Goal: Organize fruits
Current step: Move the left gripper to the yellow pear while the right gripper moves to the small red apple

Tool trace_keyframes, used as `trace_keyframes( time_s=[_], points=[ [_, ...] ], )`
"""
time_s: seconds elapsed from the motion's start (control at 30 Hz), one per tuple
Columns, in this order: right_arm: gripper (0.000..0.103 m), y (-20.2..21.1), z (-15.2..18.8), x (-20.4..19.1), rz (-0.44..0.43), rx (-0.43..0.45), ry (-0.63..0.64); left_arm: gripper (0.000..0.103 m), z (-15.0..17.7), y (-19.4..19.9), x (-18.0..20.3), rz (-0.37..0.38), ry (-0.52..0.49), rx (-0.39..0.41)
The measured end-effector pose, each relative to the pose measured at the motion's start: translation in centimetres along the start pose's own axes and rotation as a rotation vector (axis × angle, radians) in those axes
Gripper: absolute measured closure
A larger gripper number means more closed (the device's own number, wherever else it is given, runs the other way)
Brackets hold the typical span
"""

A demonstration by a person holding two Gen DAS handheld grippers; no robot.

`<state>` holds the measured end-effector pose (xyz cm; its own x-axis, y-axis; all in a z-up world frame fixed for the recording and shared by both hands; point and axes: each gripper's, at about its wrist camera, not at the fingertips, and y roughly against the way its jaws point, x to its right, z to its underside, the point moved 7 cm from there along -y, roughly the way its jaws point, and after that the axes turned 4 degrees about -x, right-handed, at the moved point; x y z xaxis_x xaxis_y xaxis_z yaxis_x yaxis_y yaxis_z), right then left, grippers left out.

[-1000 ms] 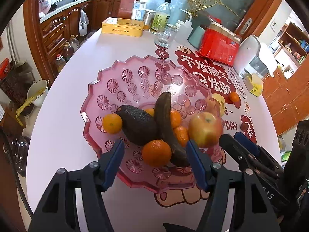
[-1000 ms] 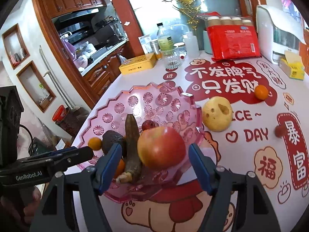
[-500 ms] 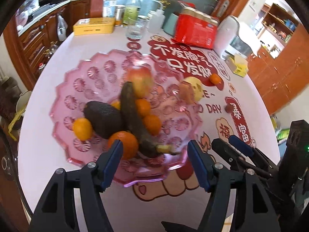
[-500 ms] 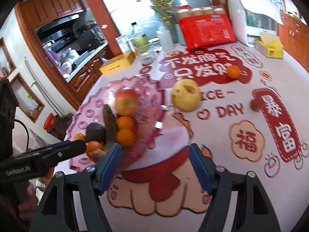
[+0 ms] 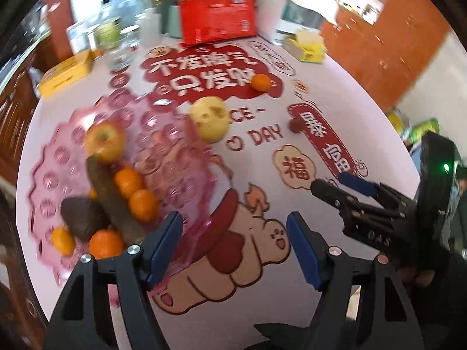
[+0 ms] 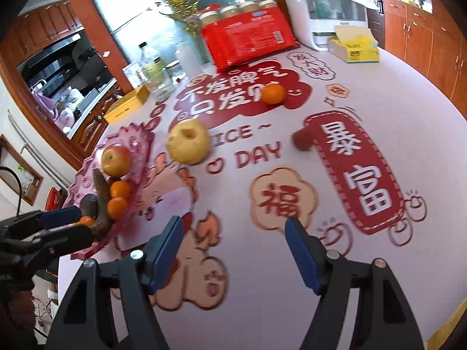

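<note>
A pink glass fruit bowl (image 5: 181,134) stands at the table's left; it also shows in the right wrist view (image 6: 140,140). It holds a red-yellow apple (image 5: 103,141), a dark banana (image 5: 109,195), an avocado (image 5: 81,217) and several tangerines (image 5: 143,205). On the mat lie a yellow pear (image 6: 189,141), a tangerine (image 6: 273,94) and a small red fruit (image 6: 302,140). My left gripper (image 5: 233,248) is open and empty over the bowl's near rim. My right gripper (image 6: 233,252) is open and empty over the mat.
At the table's back stand a red pack of jars (image 6: 248,36), a white appliance (image 6: 324,11), a yellow tissue box (image 6: 354,48), bottles and a glass (image 6: 154,70) and a yellow tin (image 6: 127,108). Wooden cabinets surround the round table.
Both grippers have swung right, away from the bowl toward the mat. The apple now sits at the back of the bowl. Both grippers stay open.
</note>
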<state>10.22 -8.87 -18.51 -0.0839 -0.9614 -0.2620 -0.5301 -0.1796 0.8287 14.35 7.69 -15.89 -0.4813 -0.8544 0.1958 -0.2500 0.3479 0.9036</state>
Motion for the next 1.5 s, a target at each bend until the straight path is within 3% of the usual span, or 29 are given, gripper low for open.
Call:
trace_keyframes(
  time_s=[0.4,0.63,0.83,1.23,1.5],
  points=[
    [0.031,-1.5,-4.1,5.9,-0.01,-0.006,0.031,0.02,-6.9,-2.5,2.0,-0.129,-0.081,-0.111],
    [0.031,-2.9,-6.6,7.5,-0.014,-0.004,0.112,0.02,-11.2,-6.3,2.1,-0.311,-0.197,-0.195],
    [0.031,-4.2,-7.7,7.8,-0.023,-0.006,0.18,0.02,-13.7,-9.5,1.7,-0.39,-0.245,-0.256],
    [0.031,-7.3,-9.8,8.0,-0.05,0.016,0.296,0.019,-14.7,-14.8,1.1,-0.486,-0.31,-0.369],
    [0.047,-8.9,-9.4,7.4,-0.057,-0.009,0.325,0.019,-14.5,-16.6,0.6,-0.535,-0.348,-0.401]
  ],
)
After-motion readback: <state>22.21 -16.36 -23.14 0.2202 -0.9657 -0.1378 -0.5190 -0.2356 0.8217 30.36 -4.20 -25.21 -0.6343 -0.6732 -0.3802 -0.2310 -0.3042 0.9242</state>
